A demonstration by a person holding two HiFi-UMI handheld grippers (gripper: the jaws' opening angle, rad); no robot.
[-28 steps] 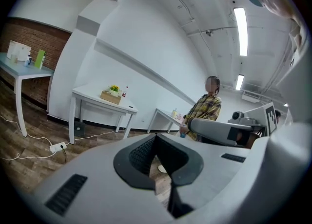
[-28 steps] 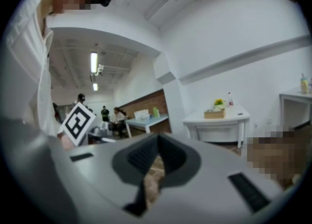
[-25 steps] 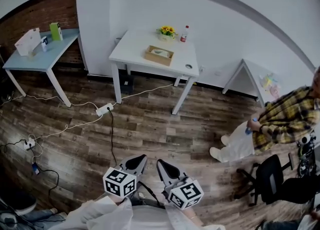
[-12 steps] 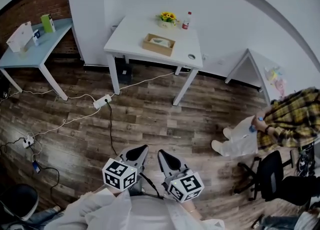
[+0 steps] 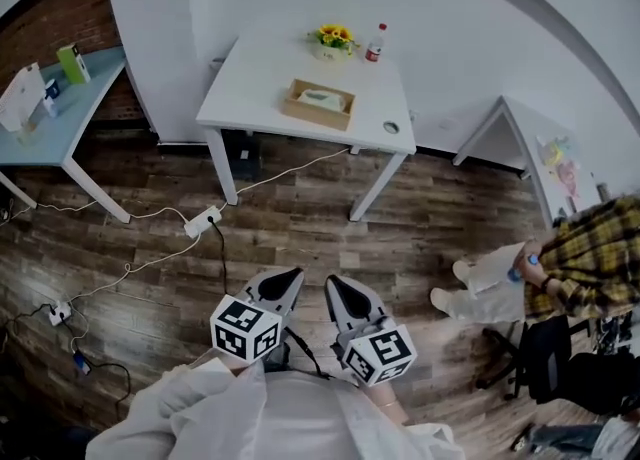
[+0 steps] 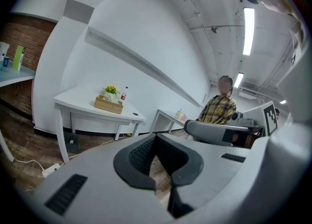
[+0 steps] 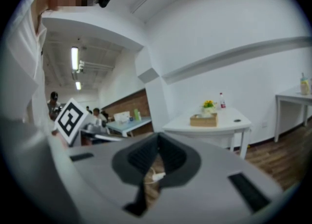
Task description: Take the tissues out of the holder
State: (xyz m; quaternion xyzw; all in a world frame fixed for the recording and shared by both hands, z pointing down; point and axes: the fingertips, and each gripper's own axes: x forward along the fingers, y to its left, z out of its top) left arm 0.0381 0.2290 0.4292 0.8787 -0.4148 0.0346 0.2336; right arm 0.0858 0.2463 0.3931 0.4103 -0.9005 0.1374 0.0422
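Table point(image 5: 255, 88): flowers point(image 5: 333, 36) & bottle point(image 5: 376, 43) at far edge; power strip point(image 5: 203, 219) on floor nr left leg; person point(image 5: 590, 253) well right.

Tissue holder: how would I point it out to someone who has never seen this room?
Find the white table against the white wall, in the middle of the head view. The tissue holder is the low, open-topped wooden box near the table's middle, with white tissue showing inside. The yellow flowers and red-capped bottle behind it stand taller.

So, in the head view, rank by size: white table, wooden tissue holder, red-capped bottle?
1. white table
2. wooden tissue holder
3. bottle
The holder and bottle stand on that table, so nearness to the camera barely matters.
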